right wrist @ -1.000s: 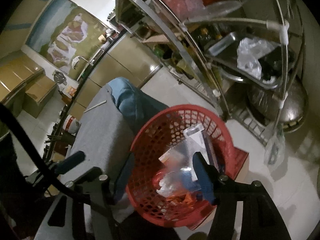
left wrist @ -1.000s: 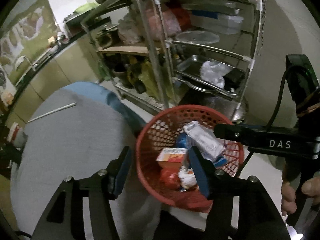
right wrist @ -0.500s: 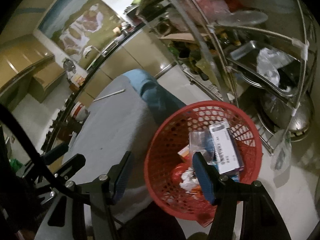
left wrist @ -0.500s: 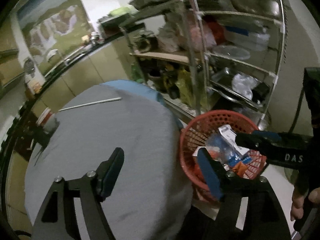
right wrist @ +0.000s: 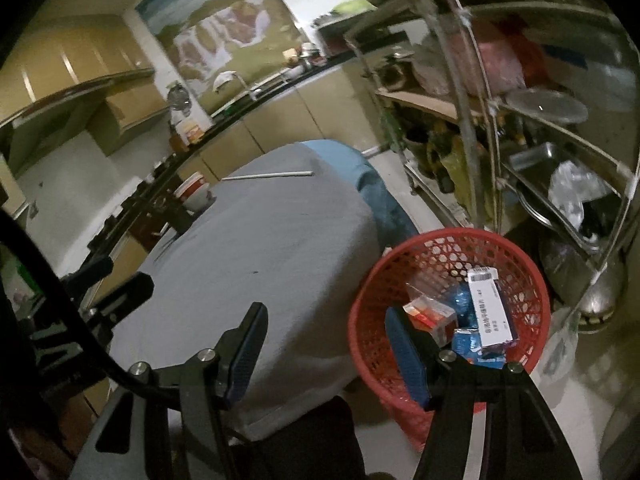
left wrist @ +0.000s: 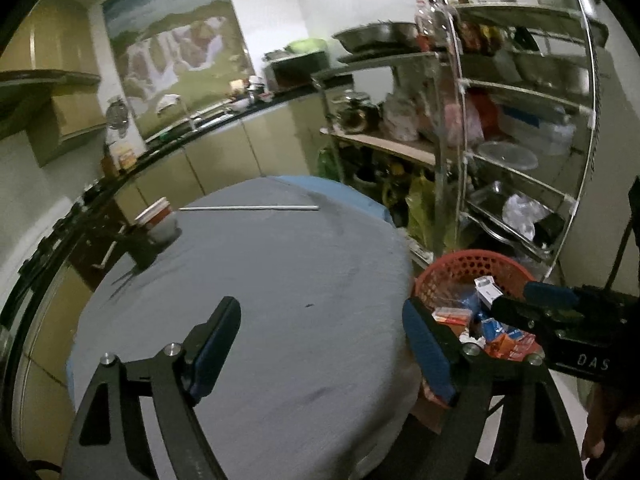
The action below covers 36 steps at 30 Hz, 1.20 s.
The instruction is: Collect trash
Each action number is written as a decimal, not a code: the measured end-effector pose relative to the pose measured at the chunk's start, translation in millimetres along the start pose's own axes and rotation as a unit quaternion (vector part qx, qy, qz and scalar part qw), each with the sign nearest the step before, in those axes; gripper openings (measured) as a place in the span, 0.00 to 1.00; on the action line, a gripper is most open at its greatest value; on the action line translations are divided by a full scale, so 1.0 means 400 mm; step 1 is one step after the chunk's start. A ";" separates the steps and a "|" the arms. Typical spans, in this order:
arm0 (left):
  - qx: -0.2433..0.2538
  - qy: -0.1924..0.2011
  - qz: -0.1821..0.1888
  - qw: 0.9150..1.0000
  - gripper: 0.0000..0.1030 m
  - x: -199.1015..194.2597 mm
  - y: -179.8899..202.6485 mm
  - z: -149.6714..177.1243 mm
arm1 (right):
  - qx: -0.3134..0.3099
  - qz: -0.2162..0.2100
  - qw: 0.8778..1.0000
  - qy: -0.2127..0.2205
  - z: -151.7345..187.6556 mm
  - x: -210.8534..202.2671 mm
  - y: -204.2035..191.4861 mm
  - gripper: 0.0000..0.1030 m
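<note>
— Both views have swung from the red basket [right wrist: 444, 304] toward the tabletop [left wrist: 260, 288]; the left tool [left wrist: 320, 344] has just been opening, empty.
— Right tool [right wrist: 324, 344]?
— Released, empty too. Wrappers [right wrist: 480, 312] sit in the basket off the tabletop's right edge; a white stick [left wrist: 248, 208] and cup [left wrist: 156, 220] remain at the far edge.

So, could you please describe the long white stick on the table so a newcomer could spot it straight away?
Start at the round table under the grey cloth. At its far edge, towards the kitchen counter, the thin straight white stick lies flat on the cloth. The only other thing nearby is a squat red-and-white paper cup at its left end; the stick is long, slim and plain white.
</note>
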<state>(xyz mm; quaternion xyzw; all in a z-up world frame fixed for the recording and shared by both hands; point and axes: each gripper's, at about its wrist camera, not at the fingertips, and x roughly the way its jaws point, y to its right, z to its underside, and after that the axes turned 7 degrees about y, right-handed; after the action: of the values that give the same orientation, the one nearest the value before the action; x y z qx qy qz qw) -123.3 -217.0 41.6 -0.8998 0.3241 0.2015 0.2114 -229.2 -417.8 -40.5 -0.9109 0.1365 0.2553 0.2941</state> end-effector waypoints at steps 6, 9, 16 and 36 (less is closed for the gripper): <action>-0.030 0.006 -0.023 0.999 0.81 -0.059 -0.052 0.021 | -0.025 -0.020 0.999 0.011 0.014 -0.036 -0.067 0.63; -0.047 0.007 -0.039 0.998 0.81 -0.086 -0.075 0.032 | -0.040 -0.029 0.999 0.017 0.021 -0.052 -0.099 0.63; -0.062 0.013 -0.066 0.996 0.81 -0.135 -0.102 0.046 | -0.061 -0.038 0.997 0.031 0.035 -0.086 -0.141 0.63; -0.095 0.021 -0.124 0.987 0.82 -0.257 -0.139 0.079 | -0.105 -0.075 0.991 0.047 0.056 -0.157 -0.226 0.63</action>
<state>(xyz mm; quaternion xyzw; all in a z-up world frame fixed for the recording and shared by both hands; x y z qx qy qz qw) -166.1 -110.7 80.8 -0.9532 0.1937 0.1841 0.1416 -254.0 -326.6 20.4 -0.9553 0.0538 0.2021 0.2089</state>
